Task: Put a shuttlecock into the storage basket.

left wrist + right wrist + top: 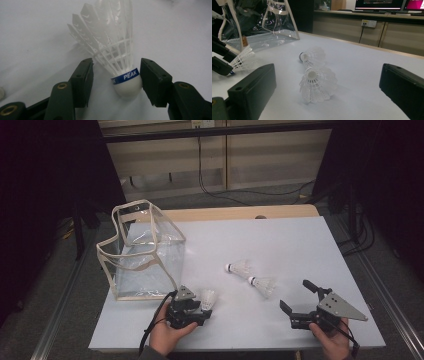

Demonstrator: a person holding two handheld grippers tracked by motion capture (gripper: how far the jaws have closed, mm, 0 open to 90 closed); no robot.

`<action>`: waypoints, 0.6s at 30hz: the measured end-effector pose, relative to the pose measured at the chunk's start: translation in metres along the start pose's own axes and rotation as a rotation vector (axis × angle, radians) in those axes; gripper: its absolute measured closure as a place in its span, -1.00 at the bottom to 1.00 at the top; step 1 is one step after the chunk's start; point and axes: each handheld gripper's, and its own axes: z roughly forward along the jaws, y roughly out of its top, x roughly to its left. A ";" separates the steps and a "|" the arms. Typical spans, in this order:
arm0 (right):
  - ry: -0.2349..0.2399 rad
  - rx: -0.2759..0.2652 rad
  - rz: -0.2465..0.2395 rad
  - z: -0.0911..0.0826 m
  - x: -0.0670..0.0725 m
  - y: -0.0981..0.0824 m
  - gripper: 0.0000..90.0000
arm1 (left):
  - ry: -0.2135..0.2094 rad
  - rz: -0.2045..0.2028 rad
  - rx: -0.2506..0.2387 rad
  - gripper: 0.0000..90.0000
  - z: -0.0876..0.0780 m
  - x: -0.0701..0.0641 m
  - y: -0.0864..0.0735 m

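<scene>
The left hand-held gripper (115,75) sits at the lower centre-left of the high view, with its jaws about half open. A shuttlecock (117,50) lies between them. In the left gripper view its white cork base, ringed by a blue band, touches or nearly touches the right-hand jaw, while a clear gap remains at the left-hand jaw. The grip is therefore not yet complete; the pads do not clamp the cork from both sides. The long axis of this shuttlecock runs away from the gripper, cork toward the jaws and feathers pointing toward the top of that frame. Closing the jaws on the cork is judged to be the coming move.

The right hand-held gripper (298,298) rests at the lower right of the high view, jaws wide apart and empty. Two further shuttlecocks lie ahead of it near the frame centre: the nearer shuttlecock (318,83) presents its feather skirt to the right gripper view, and the farther shuttlecock (311,56) lies just behind it. The right hand is the nearer to both.

The clear plastic bag (142,252), with cream trim and an open mouth, stands at the upper left, just beyond the left gripper.

The table (280,235) is covered by a plain white surface. Beyond it are wooden cabinets, cables and dark screens.
</scene>
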 end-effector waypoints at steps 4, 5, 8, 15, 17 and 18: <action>-0.002 0.000 0.000 0.000 0.000 0.000 -0.98 | 0.000 0.005 0.009 0.04 0.000 -0.001 0.001; -0.003 0.000 0.001 0.000 0.000 0.000 -0.98 | -0.001 0.002 0.012 0.06 0.000 -0.002 0.001; -0.002 0.000 0.000 0.000 0.000 0.000 -0.98 | 0.005 0.010 0.014 0.10 0.000 -0.003 0.001; -0.002 -0.001 -0.002 0.000 0.000 0.000 -0.98 | 0.006 0.020 0.032 0.17 0.000 -0.006 0.002; -0.002 -0.001 -0.002 0.000 0.000 0.000 -0.98 | 0.006 0.016 0.032 0.18 0.000 -0.007 0.002; -0.002 0.000 -0.002 0.000 0.000 0.000 -0.98 | 0.008 0.018 0.033 0.18 0.001 -0.007 0.002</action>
